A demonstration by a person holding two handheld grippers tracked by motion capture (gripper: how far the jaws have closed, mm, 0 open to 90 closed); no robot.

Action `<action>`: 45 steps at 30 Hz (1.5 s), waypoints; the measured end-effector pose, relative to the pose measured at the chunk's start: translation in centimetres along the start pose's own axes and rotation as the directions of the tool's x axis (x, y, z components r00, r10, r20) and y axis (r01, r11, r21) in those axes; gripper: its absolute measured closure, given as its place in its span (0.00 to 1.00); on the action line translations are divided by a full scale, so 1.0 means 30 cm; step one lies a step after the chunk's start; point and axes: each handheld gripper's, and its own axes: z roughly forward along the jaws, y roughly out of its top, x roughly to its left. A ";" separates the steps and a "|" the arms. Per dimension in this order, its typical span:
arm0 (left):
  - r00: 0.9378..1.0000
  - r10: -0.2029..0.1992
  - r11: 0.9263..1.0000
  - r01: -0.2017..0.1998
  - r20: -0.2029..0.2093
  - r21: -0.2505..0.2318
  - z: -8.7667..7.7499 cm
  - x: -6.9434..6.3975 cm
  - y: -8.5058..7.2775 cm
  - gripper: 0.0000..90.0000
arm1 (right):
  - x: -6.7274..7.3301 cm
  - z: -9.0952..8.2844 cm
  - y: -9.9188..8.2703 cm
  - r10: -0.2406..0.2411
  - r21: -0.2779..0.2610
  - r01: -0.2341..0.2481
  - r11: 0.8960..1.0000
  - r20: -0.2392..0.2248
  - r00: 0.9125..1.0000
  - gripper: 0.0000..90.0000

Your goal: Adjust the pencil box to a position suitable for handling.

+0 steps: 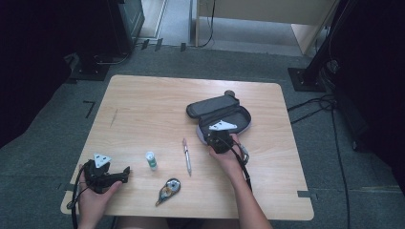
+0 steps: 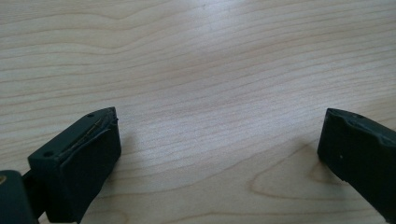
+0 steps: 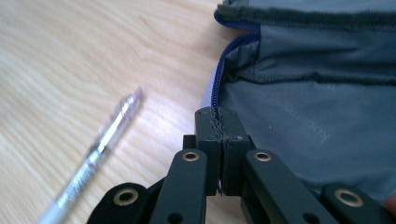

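In the high view, an open pencil case (image 1: 220, 114) is lying on the counter (image 1: 143, 109) with its lid flapped back, probably so the loose things can go inside. The right claw (image 1: 220, 139) is sitting at the case's near edge, while a pen (image 1: 186, 156), a small bottle (image 1: 151, 160) and a correction tape roller (image 1: 168, 190) are waiting in a row nearer the person. The left claw (image 1: 125, 172) is resting near the counter's left front corner, well apart from them all.

In the left gripper view, the left claw (image 2: 219, 154) is standing wide open over bare wood, gripping nothing.

In the right gripper view, the right claw (image 3: 219, 122) is pressed fully shut, its tips lying right at the zipper (image 3: 215, 91) on the case's (image 3: 299, 107) rim; whether it is pinching the zipper cannot be told. The pen (image 3: 100, 144) is lying just beside it, untouched.
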 end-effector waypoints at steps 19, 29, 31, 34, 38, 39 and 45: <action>1.000 0.001 1.000 -0.001 0.000 0.000 0.000 0.000 0.000 0.00 | 0.108 0.154 0.124 0.153 -0.051 -0.151 0.987 0.034 0.988 0.99; 1.000 0.001 1.000 -0.001 0.000 -0.001 0.000 0.000 0.000 0.00 | 0.099 0.152 0.132 0.147 -0.070 -0.146 0.987 -0.003 0.989 0.74; 1.000 0.001 1.000 -0.001 -0.001 0.000 0.000 0.000 0.000 0.00 | 0.073 0.125 0.131 0.157 -0.088 -0.157 0.984 0.000 0.988 0.69; 1.000 0.001 1.000 -0.001 -0.001 0.000 0.000 0.000 0.000 0.00 | 0.021 0.074 0.131 0.164 -0.113 -0.161 0.981 0.025 0.986 0.65; 1.000 0.001 1.000 -0.001 -0.002 -0.001 0.000 0.000 0.000 0.00 | -0.074 0.002 0.128 0.182 -0.139 -0.167 0.976 0.102 0.978 0.64; 1.000 0.000 1.000 0.000 -0.002 -0.001 0.000 -0.001 0.000 0.00 | -0.093 -0.010 0.126 0.192 -0.145 -0.175 0.974 0.116 0.974 0.64; 1.000 0.000 1.000 0.000 -0.002 -0.001 0.000 -0.002 0.000 0.00 | -0.239 -0.076 0.097 0.265 -0.167 -0.228 0.959 0.246 0.932 0.64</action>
